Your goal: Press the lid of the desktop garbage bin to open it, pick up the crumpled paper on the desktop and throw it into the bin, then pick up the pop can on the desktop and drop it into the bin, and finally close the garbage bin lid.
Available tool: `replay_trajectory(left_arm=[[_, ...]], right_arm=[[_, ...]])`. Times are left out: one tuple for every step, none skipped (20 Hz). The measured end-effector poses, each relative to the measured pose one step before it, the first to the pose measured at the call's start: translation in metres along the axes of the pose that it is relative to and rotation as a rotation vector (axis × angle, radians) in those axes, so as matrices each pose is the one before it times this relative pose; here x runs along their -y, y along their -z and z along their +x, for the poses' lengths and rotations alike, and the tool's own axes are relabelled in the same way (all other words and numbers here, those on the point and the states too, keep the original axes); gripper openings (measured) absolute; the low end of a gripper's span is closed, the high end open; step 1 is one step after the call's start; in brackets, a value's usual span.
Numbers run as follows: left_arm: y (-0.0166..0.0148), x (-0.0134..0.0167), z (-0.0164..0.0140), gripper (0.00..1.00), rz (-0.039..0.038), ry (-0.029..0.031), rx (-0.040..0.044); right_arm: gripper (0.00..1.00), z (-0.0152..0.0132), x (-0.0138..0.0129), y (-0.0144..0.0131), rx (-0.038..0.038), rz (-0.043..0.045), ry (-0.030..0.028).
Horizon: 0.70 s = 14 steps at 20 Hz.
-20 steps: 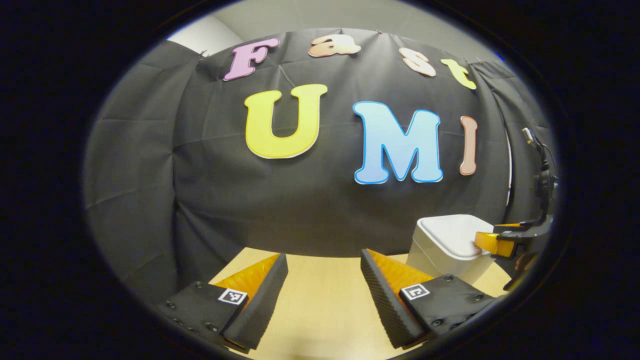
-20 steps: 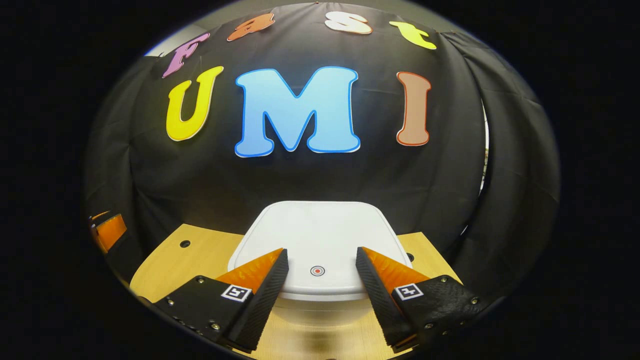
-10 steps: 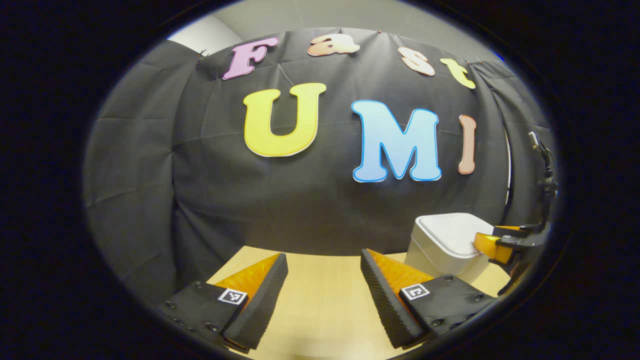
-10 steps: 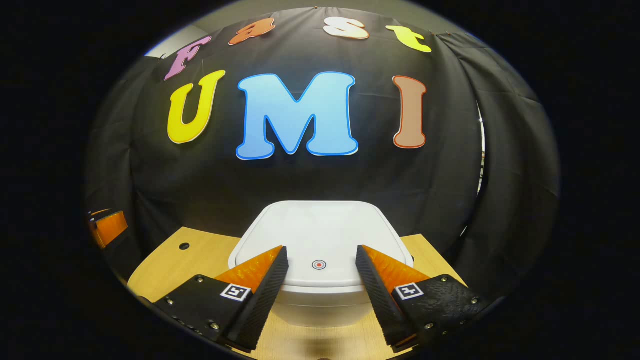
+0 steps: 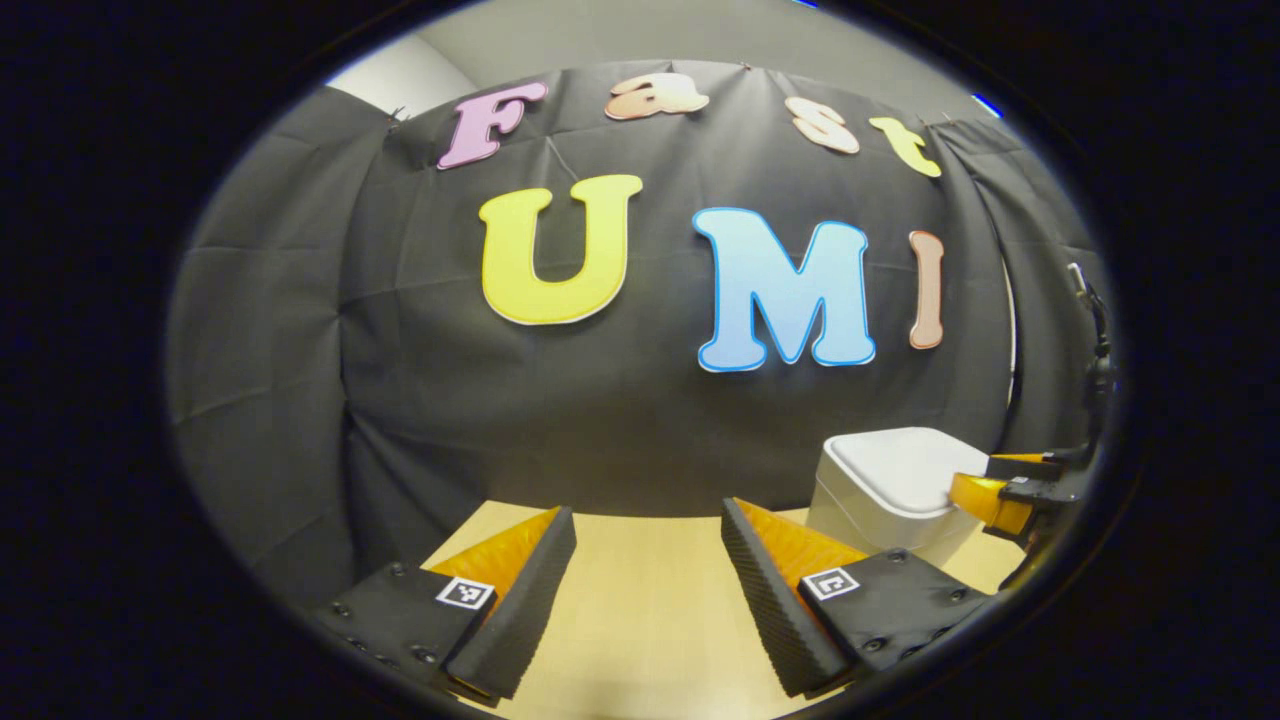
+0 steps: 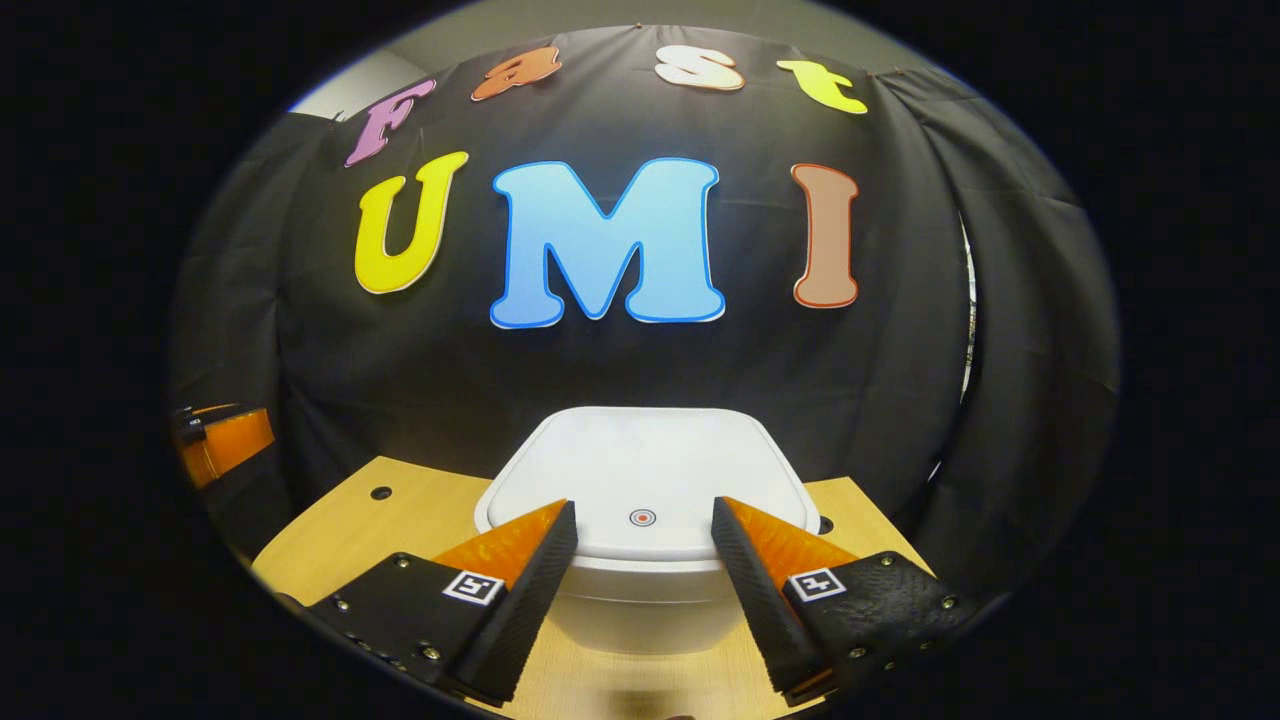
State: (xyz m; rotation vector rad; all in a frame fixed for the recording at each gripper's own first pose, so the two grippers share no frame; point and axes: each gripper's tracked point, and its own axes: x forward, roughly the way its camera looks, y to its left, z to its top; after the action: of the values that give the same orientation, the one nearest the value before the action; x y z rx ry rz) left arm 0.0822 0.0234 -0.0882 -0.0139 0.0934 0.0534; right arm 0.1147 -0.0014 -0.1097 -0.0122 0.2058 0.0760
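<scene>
Garbage bin (image 6: pixel 640 560) stands at lower centre of the right gripper view, lid (image 6: pixel 645 475) closed, its red press mark (image 6: pixel 642 517) just ahead between the spread fingers of my right gripper (image 6: pixel 640 560), the nearer one.

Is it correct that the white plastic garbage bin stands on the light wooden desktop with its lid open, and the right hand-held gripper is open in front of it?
Not quite: the lid of the white plastic garbage bin is closed, lying flat, as the right gripper view shows. The rest holds: the bin stands on the light wooden desktop, and the right hand-held gripper is open in front of it.
</scene>
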Motion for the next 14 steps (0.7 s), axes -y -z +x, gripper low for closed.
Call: replay_trajectory(left_arm=[[-0.00515, 0.00081, -0.00175, 1.0, 0.00044, 0.00294, 0.01211], [-0.00703, 0.001, -0.00236, 1.0, -0.00114, 0.00537, 0.0155], [-0.00806, 0.00226, -0.00313, 0.96, 0.00068, 0.00524, 0.01681], [-0.00509, 0.00085, -0.00283, 0.96, 0.00289, 0.00358, 0.0128], [-0.0052, 0.00126, -0.00335, 1.0, 0.00481, 0.00284, 0.01192], [-0.00405, 0.0007, -0.00224, 1.0, 0.00601, 0.0014, 0.00721], [-0.00352, 0.00164, -0.00341, 1.0, 0.00393, 0.00291, 0.00674], [-0.00302, 0.00181, -0.00358, 1.0, -0.00033, 0.00484, 0.00518], [-0.00191, 0.00136, -0.00369, 1.0, -0.00299, 0.00336, 0.00273], [-0.00167, 0.00057, -0.00381, 0.9, -0.00238, 0.00084, 0.00158], [-0.00034, -0.00036, -0.00359, 0.9, -0.00346, 0.00077, -0.001], [0.00023, -0.00013, -0.00412, 0.9, -0.00352, 0.00109, -0.00257], [-0.00027, -0.00087, -0.00445, 0.9, -0.00373, -0.00185, -0.00295], [0.00082, -0.00307, -0.00453, 0.9, -0.00157, -0.004, -0.00319]], right_arm=[[0.88, -0.00573, -0.00119, -0.00645, 0.02086, -0.00042, -0.00213], [0.88, -0.00635, -0.00251, -0.00886, 0.02996, -0.00224, 0.00095], [0.88, -0.00712, -0.00045, -0.01241, 0.03745, -0.00417, 0.00527], [0.88, -0.00601, -0.00097, -0.00933, 0.02606, -0.00327, 0.00304], [0.88, -0.00605, -0.00234, -0.00771, 0.02315, -0.00275, 0.00148], [0.88, -0.00678, -0.00243, -0.00659, 0.01512, -0.00187, -0.00042], [0.88, -0.00607, -0.00152, -0.00505, 0.01228, 0.00044, -0.00172], [0.88, -0.00439, -0.00139, -0.00459, 0.00787, 0.0021, -0.00129], [0.88, -0.00363, -0.00012, -0.00237, 0.00537, 0.00497, -0.00081], [0.88, -0.00464, -0.00013, -0.00214, -0.00096, 0.00912, 0.00118], [0.88, -0.00323, -0.00124, -0.00115, 0.00075, 0.00757, -0.00056], [0.88, -0.00417, -0.00019, -0.00129, 0.00254, 0.00385, 0.00177], [0.88, -0.00318, 0.00061, -0.00181, 0.00311, -0.00164, 0.00362], [0.88, -0.0032, 0.00051, -0.00159, 0.00488, -0.0062, 0.00231]])
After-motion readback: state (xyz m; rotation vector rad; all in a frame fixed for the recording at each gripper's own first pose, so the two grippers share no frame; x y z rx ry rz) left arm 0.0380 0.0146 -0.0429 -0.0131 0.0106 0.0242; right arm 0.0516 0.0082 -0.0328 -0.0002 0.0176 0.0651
